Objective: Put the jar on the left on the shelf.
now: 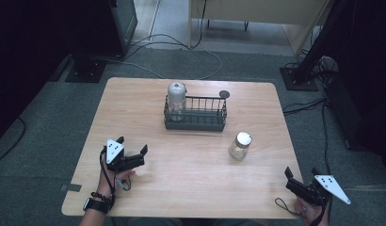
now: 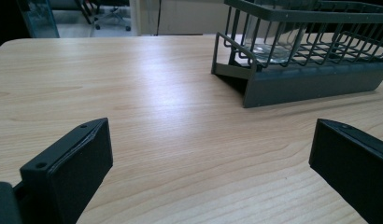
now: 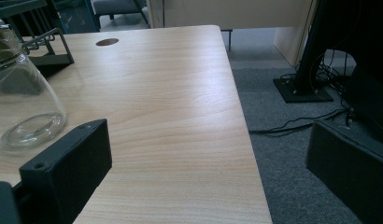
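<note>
A dark wire basket (image 1: pixel 196 117) stands at the table's middle back, with a clear glass jar (image 1: pixel 176 98) upright in its left end. A second glass jar with a white lid (image 1: pixel 240 145) stands on the table, in front of the basket's right end. My left gripper (image 1: pixel 132 146) rests open near the front left, empty, pointing toward the basket (image 2: pixel 297 84) and the jar inside it (image 2: pixel 273 46). At the front right corner my right gripper (image 1: pixel 301 173) is open and empty. The lidded jar (image 3: pixel 21 102) stands ahead of its left jaw.
A small dark round disc (image 1: pixel 224 94) lies on the wooden table (image 1: pixel 191 188) behind the basket's right end. Cables and dark stand bases (image 1: pixel 299 77) sit on the grey floor around the table. The table's right edge (image 3: pixel 245 130) runs between the right gripper's jaws.
</note>
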`<state>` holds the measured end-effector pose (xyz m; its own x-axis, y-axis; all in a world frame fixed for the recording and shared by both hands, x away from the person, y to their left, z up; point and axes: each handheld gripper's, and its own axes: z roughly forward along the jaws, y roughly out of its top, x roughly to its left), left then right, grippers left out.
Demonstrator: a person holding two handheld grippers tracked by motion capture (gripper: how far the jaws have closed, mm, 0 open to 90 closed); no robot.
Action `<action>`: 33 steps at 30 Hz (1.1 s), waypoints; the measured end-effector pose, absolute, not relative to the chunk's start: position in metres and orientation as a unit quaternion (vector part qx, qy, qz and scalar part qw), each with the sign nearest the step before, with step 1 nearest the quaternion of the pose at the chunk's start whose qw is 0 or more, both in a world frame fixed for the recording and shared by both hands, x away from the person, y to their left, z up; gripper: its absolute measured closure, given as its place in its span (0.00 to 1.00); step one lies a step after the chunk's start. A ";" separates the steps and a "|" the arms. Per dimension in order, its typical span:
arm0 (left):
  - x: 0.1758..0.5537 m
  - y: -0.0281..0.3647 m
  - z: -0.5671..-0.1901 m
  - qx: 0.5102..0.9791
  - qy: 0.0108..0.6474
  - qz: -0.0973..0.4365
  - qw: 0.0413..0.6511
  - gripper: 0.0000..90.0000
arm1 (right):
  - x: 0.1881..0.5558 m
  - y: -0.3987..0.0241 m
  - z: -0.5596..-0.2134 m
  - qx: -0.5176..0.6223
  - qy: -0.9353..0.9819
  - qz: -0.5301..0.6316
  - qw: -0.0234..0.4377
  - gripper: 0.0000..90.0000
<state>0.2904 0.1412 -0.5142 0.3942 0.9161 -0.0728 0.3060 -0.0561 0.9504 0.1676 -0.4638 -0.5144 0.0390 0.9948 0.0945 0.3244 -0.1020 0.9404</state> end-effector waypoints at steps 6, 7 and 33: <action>0.285 0.152 -0.514 0.658 0.466 0.306 0.505 0.00 | 0.168 -0.464 -0.514 0.606 0.544 0.428 0.391 0.00; 0.283 0.154 -0.514 0.659 0.467 0.308 0.504 0.00 | 0.168 -0.464 -0.514 0.606 0.544 0.428 0.391 0.00; 0.258 0.197 -0.514 0.642 0.487 0.325 0.495 0.00 | 0.168 -0.463 -0.514 0.608 0.543 0.425 0.393 0.00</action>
